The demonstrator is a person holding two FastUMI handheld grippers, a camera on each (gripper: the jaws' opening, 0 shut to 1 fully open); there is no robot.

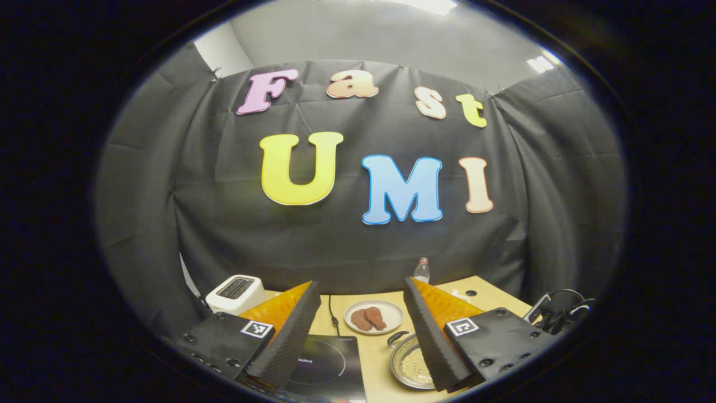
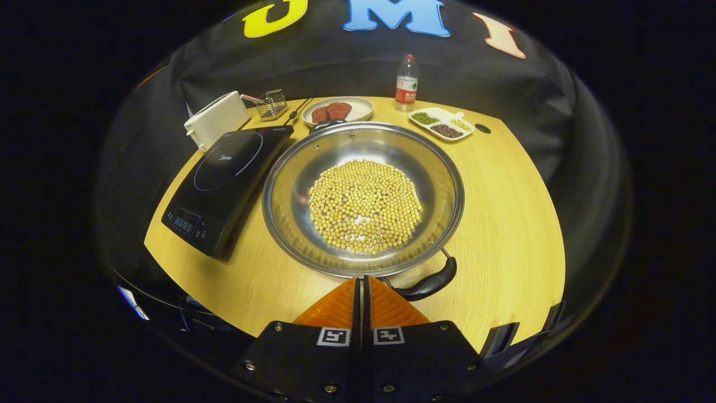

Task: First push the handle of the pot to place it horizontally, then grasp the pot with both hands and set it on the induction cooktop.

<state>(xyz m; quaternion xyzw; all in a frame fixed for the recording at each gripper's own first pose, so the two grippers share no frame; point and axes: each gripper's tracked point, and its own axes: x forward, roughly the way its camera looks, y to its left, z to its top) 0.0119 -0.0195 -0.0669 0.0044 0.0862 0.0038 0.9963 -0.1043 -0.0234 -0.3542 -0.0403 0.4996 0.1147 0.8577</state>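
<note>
A wide steel pot holding soybeans sits mid-table in the right gripper view. One black handle points toward me, right of centre, and the other is at the far rim. The black induction cooktop lies just left of the pot. My right gripper is shut on nothing, its tips at the pot's near rim, left of the near handle. My left gripper is held high and open. Below it in the left gripper view are the cooktop and pot.
At the back of the table stand a white toaster, a wire basket, a plate of meat, a water bottle and a divided dish of beans. Bare wood spreads right of the pot.
</note>
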